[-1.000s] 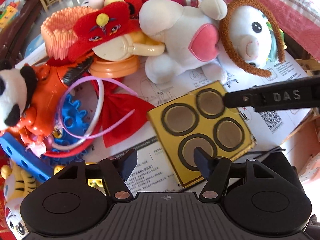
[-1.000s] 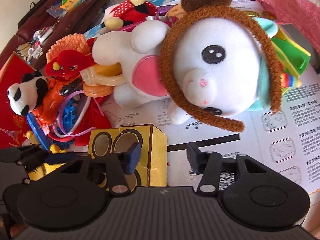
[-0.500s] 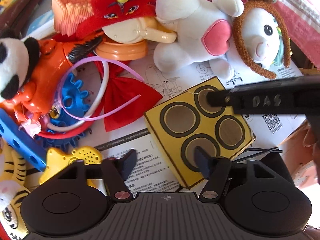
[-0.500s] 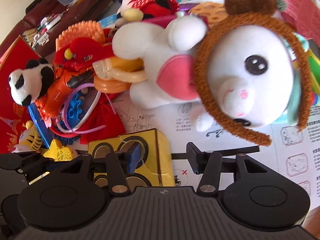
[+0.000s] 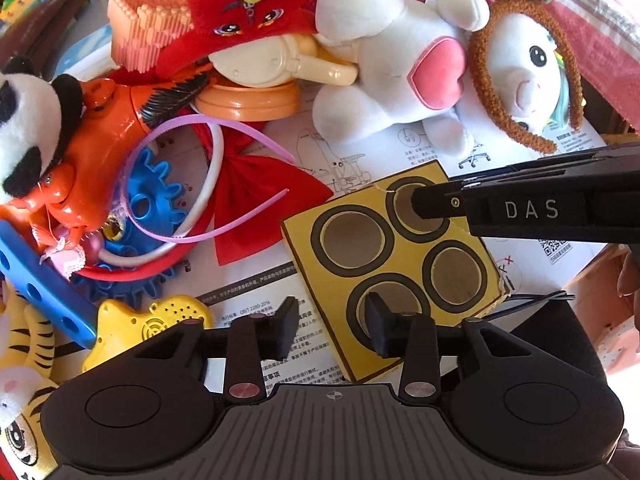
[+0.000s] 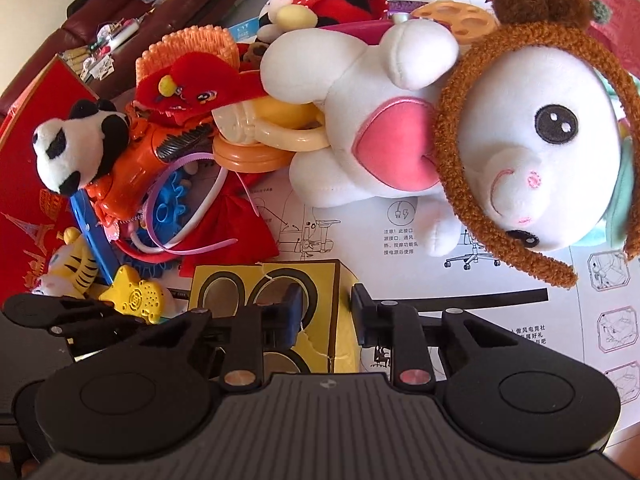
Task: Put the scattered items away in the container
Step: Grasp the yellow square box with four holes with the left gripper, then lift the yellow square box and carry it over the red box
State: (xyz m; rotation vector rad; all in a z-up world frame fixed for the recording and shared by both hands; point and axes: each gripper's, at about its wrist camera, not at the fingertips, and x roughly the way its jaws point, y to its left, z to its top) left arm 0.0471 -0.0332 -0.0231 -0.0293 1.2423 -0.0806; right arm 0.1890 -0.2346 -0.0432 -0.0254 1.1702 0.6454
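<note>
A gold box [image 5: 404,256] with four round holes in its top lies on printed sheets. My left gripper [image 5: 332,320] stands over its near corner, one finger down in the nearest hole and the other outside the box's edge, with a gap left at the wall. My right gripper [image 6: 326,308] has one finger in a hole and the other against the gold box's [image 6: 240,269] side. Its jaws are closing and pinch that wall. From the right in the left wrist view, its finger [image 5: 520,212] reaches into the far right hole.
Toys crowd the far side and left: a white plush with a pink ear [image 5: 384,80], a brown-hooded plush [image 5: 524,68], a panda [image 5: 20,128], a red bow [image 5: 256,204], hairbands, a yellow toy [image 5: 152,328]. A red printed box [image 6: 36,200] stands at the left.
Both grippers' jaws have narrowed around the gold box's walls. The right gripper's finger has slid further into the far hole. The box itself has stayed put.
</note>
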